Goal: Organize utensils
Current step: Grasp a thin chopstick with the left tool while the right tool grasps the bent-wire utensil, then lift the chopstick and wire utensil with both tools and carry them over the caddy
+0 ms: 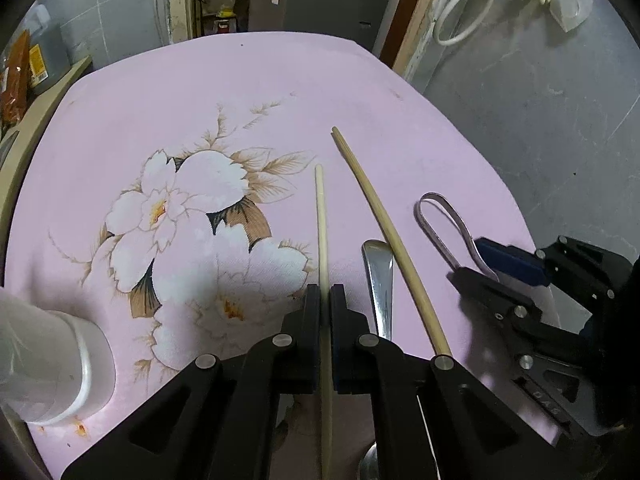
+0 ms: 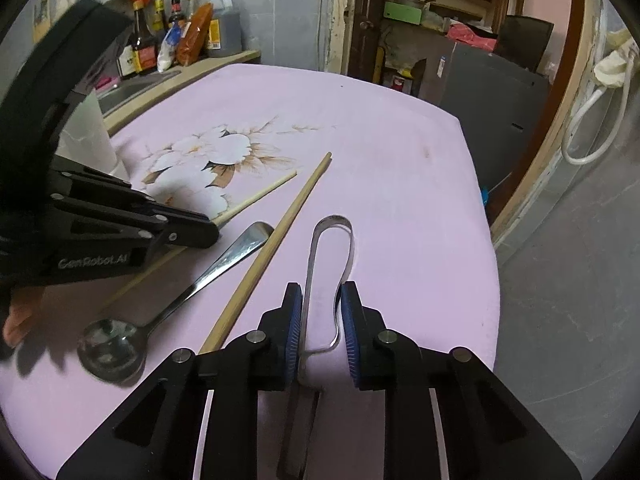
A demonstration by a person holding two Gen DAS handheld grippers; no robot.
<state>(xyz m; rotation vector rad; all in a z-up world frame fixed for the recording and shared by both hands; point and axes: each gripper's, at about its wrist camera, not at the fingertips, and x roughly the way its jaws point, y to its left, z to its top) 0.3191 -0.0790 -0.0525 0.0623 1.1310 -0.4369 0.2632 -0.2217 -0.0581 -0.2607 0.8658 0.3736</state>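
Left tool [image 1: 325, 292] clamped on a pale chopstick [image 1: 319, 208] running straight ahead along its fingers, right tool [image 2: 320, 312] pinching metal tongs [image 2: 334, 240] lengthwise, with spoon [image 2: 208, 276] and second chopstick [image 2: 276, 244] lying between on the pink-clothed surface [image 2: 400, 160].

The far half of the table [image 2: 400, 128] toward its far right corner lies bare and passable. A white cup [image 1: 60, 360] blocks the left edge. Chopsticks [image 1: 372, 200], spoon [image 2: 168, 304] and tongs [image 2: 320, 264] crowd the near edge.
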